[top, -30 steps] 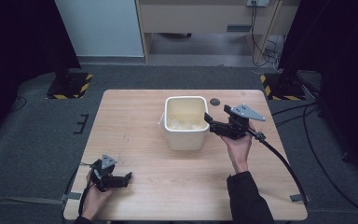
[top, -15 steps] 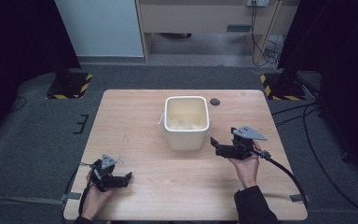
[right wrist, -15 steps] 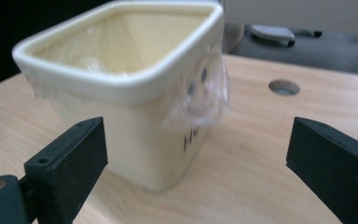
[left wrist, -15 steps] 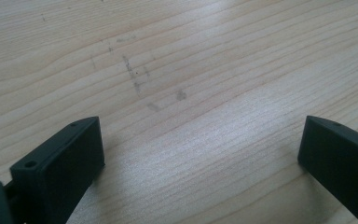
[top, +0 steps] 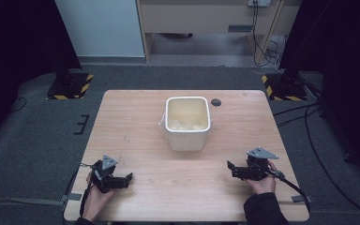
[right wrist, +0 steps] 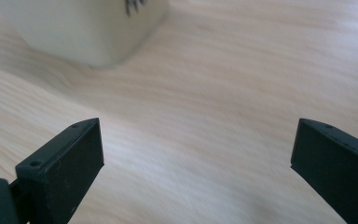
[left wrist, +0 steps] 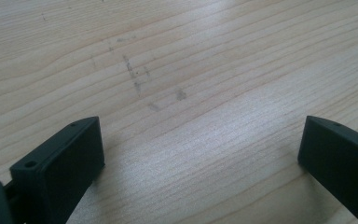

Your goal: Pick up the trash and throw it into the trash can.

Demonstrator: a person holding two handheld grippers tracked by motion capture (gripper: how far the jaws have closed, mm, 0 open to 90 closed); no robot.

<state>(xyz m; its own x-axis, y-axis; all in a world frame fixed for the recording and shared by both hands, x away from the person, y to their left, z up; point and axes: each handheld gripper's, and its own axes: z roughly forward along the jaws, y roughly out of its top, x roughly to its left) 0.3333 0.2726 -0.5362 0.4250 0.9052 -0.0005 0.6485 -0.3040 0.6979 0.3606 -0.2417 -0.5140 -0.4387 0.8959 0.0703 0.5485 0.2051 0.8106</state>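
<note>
Tools agape, low, flanking tub on table

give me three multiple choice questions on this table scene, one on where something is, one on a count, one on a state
1. Where is the cream square plastic tub on the light wooden table?
A. middle, toward the far edge
B. near left corner
C. off the table

2. How many grippers rest near the table's front edge?
A. one
B. two
C. three

3. How do the right gripper's jaws stand?
A. shut on the tub
C. shut on nothing
B. wide apart, holding nothing

Key: 1 A, the high view shows the tub centred beyond both hands. 2 B, the left gripper and the right gripper sit one to each side. 3 B, the right gripper view shows bare wood between its jaws.
</note>
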